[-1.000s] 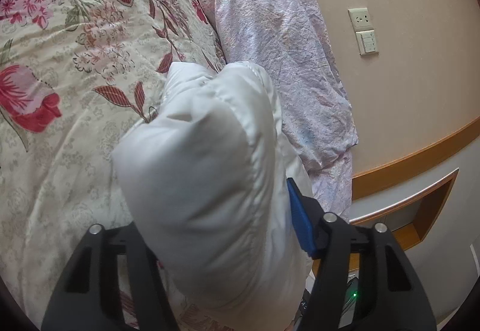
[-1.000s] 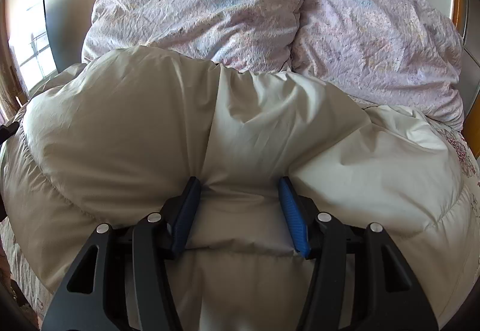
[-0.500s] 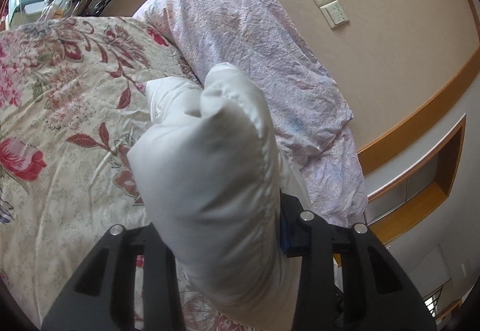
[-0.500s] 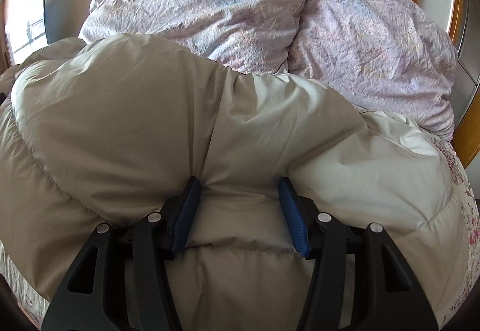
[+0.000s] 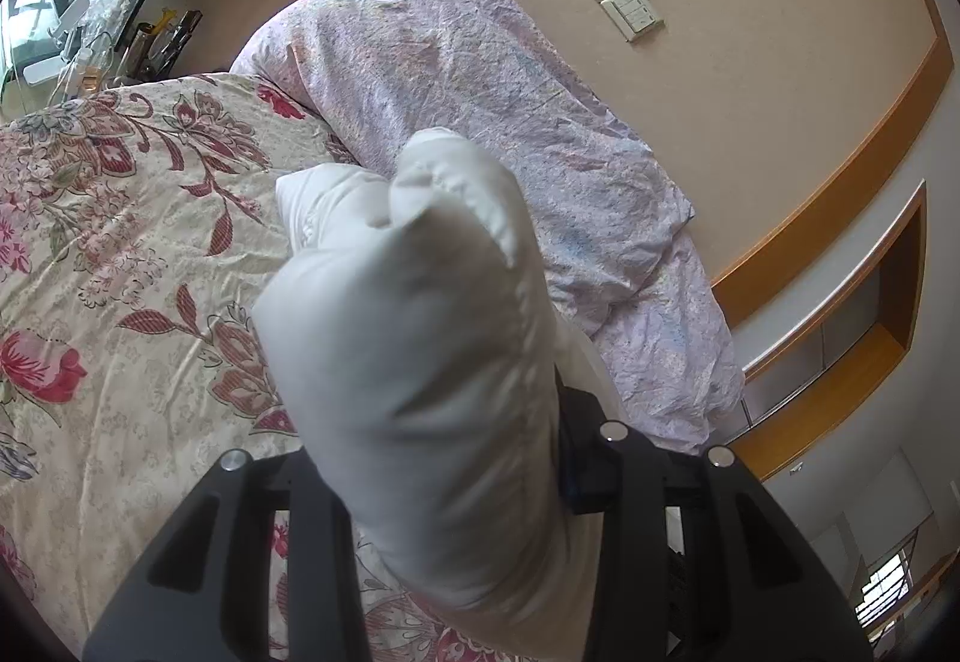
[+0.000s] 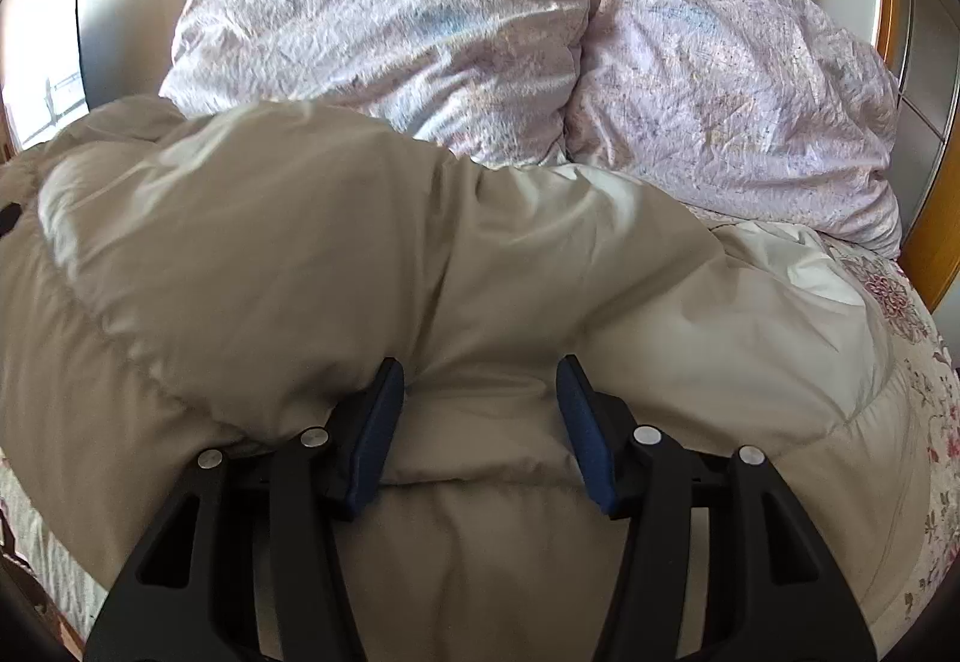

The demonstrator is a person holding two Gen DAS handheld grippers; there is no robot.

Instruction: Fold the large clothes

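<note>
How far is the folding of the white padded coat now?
Done: no finished fold shows. In hand: the left gripper is clamped on a bunched part of the white padded coat, and the right gripper pinches another part above the floral quilt. Left: folding it flat.

bed (image 5: pixel 702 422) w/ floral quilt (image 5: pixel 120 254) spread over it, two crumpled lilac pillows (image 6: pixel 384 26) side by side at the head against the wall, puffy white down jacket (image 6: pixel 336 254) resting on the quilt
</note>
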